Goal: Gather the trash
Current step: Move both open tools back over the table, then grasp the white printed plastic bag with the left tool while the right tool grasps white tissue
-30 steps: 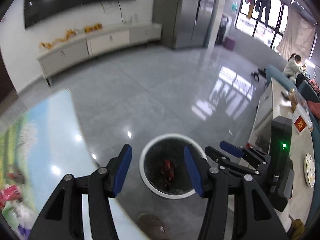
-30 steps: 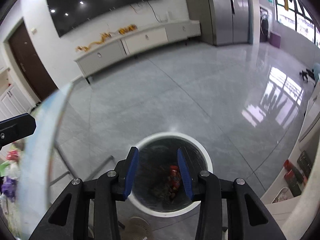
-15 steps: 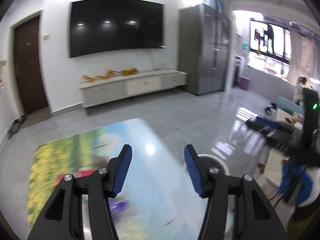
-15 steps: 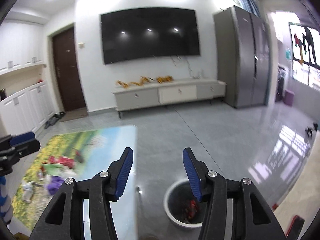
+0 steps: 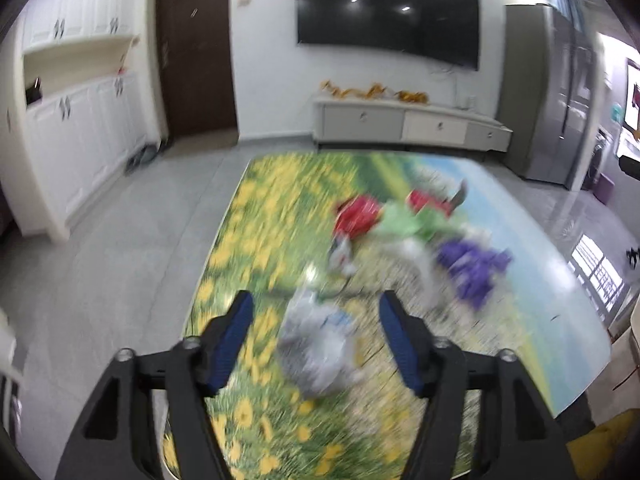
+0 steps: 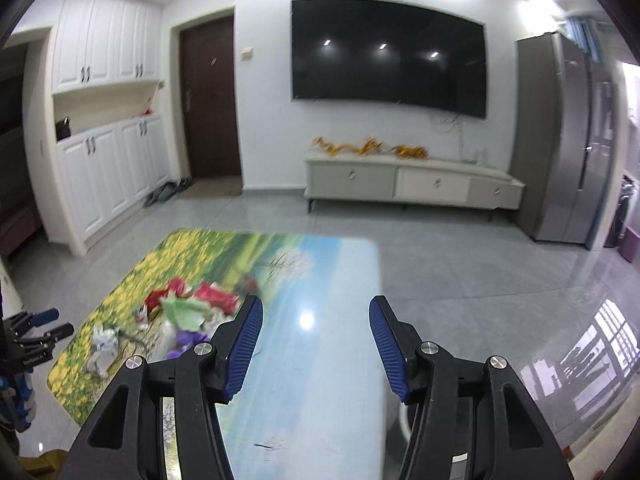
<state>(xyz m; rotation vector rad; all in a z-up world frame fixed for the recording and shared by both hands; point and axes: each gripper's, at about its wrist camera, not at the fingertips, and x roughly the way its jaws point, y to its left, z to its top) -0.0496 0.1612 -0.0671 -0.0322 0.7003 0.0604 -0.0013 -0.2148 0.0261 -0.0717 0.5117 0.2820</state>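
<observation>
Trash: a crumpled grey plastic bag [image 5: 320,344] lies near the desk's [image 5: 532,240] near edge; red wrappers [image 5: 356,216], a green sheet [image 5: 412,222] and a purple scrap [image 5: 472,268] cluster toward its middle.
Left hand-held gripper [image 5: 316,334]: jaws apart and just been opening, empty, the grey bag lined up between them but untouched.
Right hand-held gripper [image 6: 316,346]: jaws apart, just been opening, empty, over the desk's bare blue half.
Progress: most litter is uncollected; the bag looks like the next pick.

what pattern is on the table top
A printed landscape: yellow flowers, green field, blue sky on the table top; clearest in the right wrist view.
</observation>
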